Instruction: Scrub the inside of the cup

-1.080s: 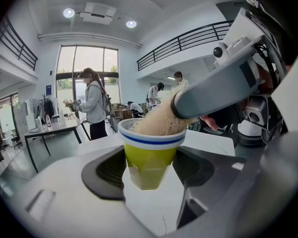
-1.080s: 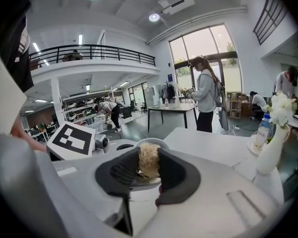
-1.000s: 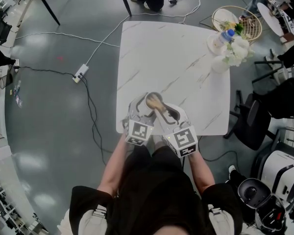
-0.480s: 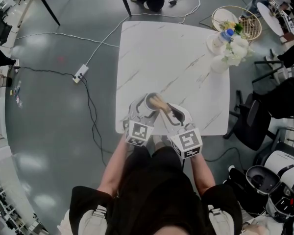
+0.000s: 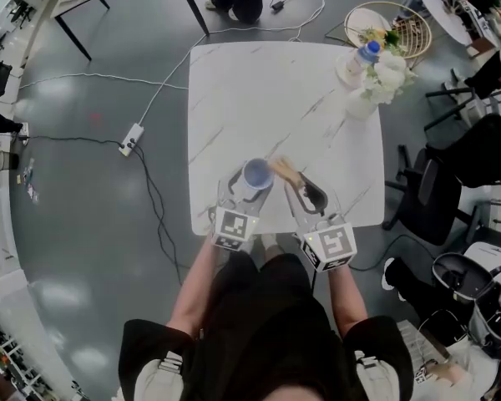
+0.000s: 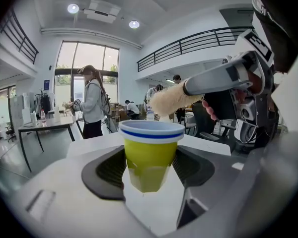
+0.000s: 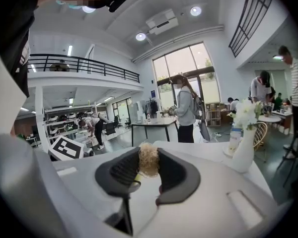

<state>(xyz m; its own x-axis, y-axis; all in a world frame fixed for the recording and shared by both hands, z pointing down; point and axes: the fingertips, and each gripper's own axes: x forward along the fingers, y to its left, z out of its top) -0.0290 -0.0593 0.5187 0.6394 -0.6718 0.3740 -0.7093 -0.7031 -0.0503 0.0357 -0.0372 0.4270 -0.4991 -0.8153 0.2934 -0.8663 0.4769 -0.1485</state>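
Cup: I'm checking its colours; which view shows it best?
The left gripper view: the cup fills the centre side-on, yellow wall, blue-striped rim. The head view shows only its open mouth from above. The right gripper view misses it.

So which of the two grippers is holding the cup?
The left gripper: its jaws clasp the yellow cup with the blue rim. The right gripper holds a fluffy brush instead.

Table (image 5: 267,90) before me: bare marble across the middle and far left, free for passage. Far right corner: vase of flowers (image 5: 377,86) and bottle (image 5: 363,54) stand in the way. Near edge: cup (image 5: 257,174), with brush (image 5: 284,172) just right of its rim
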